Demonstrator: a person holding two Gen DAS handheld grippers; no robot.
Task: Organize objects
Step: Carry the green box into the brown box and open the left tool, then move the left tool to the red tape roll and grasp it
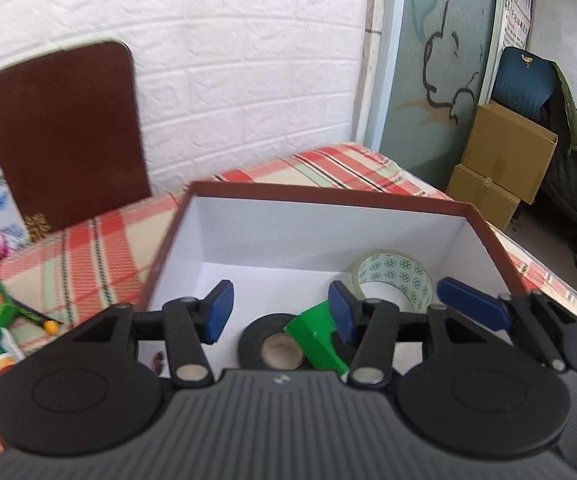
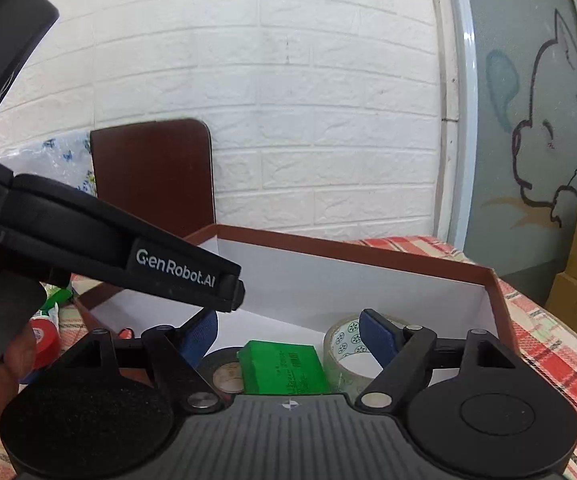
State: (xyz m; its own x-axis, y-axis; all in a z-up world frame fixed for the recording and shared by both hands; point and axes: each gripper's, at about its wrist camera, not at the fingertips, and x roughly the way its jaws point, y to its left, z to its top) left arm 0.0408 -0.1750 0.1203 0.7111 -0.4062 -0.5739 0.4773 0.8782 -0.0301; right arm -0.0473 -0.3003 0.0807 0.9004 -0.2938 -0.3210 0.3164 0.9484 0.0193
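Observation:
A brown-rimmed box with white inside [image 1: 328,216] stands on the plaid cloth; it also shows in the right wrist view [image 2: 368,280]. In it lie a black tape roll [image 1: 266,346] [image 2: 218,372], a green box [image 1: 314,336] [image 2: 284,368] and a clear patterned tape roll [image 1: 396,280] [image 2: 342,346]. My left gripper [image 1: 280,312] is open and empty over the box. My right gripper [image 2: 288,336] is open and empty above the green box. The right gripper's blue finger [image 1: 472,304] shows beside the left one. The left gripper's body [image 2: 108,248] crosses the right wrist view.
The brown box lid [image 1: 64,132] leans on the white brick wall. Small packets and a pen [image 1: 0,320] lie on the cloth at left, with a red tape roll [image 2: 44,340]. Cardboard boxes [image 1: 500,160] stand on the floor at right.

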